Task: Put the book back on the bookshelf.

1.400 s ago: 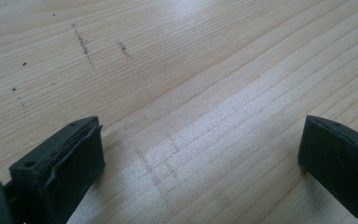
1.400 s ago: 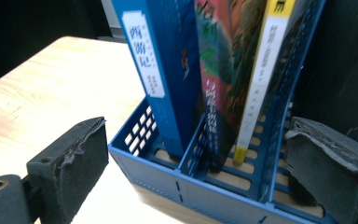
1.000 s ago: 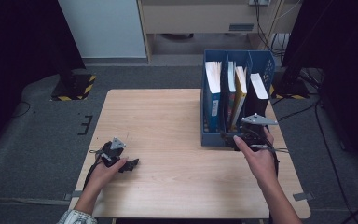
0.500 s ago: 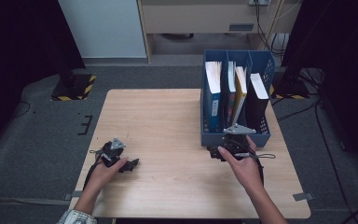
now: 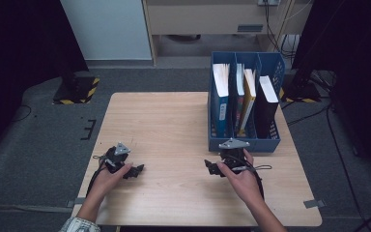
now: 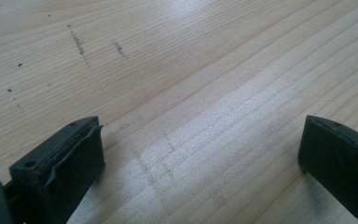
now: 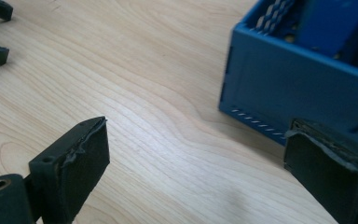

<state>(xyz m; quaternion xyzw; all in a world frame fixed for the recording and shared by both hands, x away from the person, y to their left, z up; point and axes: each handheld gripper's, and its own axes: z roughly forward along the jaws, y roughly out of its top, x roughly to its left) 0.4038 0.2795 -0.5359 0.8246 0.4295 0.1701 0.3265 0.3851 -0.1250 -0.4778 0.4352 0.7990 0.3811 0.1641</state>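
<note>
A light wooden table [image 5: 174, 125] carries a blue file box [image 5: 244, 140] at its right side.

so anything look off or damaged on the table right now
Little stands out. The yellow book leans at a slant in the blue file rack, while the books beside it stand straight. The right tool has frayed, ragged pads. The wooden table carries a few dark scuffs; nothing is spilled.
</note>
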